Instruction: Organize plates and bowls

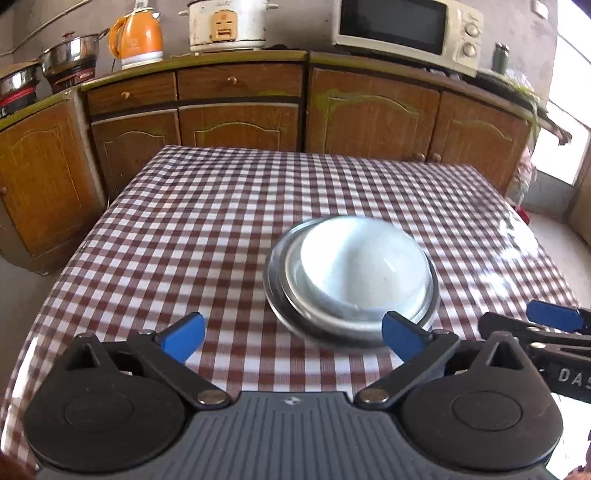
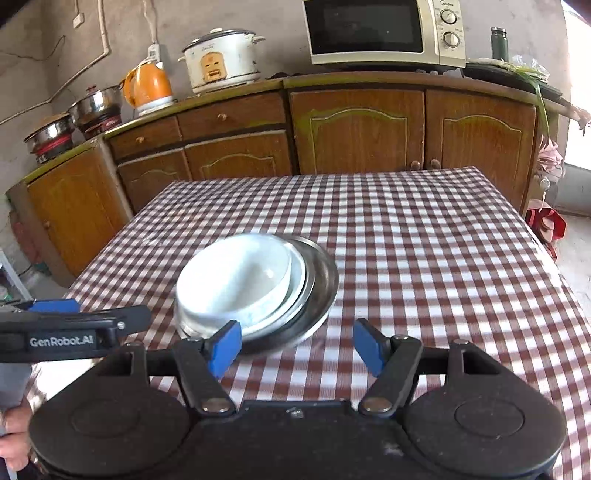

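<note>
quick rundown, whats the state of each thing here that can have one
left gripper: open, nothing between its fingers
right gripper: open, nothing between its fingers
white bowl: upright, nested on top of the stack
metal plates: stacked under the bowl, flat on the checkered tablecloth
microwave: door shut
rice cooker: lid on
orange kettle: lid down
cabinet doors: shut
</note>
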The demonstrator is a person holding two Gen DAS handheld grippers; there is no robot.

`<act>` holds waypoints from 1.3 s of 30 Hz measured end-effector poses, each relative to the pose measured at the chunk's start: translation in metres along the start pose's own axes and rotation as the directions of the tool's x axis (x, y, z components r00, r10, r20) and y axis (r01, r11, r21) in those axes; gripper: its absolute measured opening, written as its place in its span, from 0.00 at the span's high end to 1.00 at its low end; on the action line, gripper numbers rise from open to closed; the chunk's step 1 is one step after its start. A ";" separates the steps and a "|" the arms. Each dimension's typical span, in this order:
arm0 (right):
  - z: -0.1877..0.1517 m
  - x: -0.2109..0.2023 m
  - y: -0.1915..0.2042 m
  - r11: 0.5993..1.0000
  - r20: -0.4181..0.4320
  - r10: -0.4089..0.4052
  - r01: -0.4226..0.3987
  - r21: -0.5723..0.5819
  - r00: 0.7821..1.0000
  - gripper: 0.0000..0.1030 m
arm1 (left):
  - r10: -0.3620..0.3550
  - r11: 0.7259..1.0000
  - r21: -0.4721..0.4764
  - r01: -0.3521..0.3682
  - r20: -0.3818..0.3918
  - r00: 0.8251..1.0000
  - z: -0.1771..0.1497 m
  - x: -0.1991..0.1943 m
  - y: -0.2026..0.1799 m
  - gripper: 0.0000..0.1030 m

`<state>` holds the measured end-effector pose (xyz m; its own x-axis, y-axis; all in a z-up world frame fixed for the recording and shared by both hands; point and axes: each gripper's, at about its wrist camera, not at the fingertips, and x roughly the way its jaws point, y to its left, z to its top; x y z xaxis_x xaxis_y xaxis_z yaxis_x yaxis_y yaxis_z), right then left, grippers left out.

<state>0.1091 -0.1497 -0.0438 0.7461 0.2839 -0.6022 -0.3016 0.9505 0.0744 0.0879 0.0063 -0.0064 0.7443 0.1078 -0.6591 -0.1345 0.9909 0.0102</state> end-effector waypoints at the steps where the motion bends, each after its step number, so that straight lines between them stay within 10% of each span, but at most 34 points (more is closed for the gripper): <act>1: -0.003 -0.003 0.002 1.000 -0.006 0.001 -0.001 -0.009 1.000 0.23 | 0.001 1.000 0.003 -0.001 -0.001 1.000 -0.003 -0.003 -0.002 0.00; 39: -0.028 -0.030 0.017 0.998 -0.013 0.005 -0.006 -0.066 1.000 0.22 | 0.056 0.998 -0.029 -0.056 0.006 0.998 -0.032 -0.026 -0.005 0.00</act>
<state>0.0644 -0.1460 -0.0469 0.7370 0.2868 -0.6120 -0.3443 0.9385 0.0251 0.0481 -0.0038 -0.0134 0.7398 0.1634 -0.6526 -0.1947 0.9806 0.0248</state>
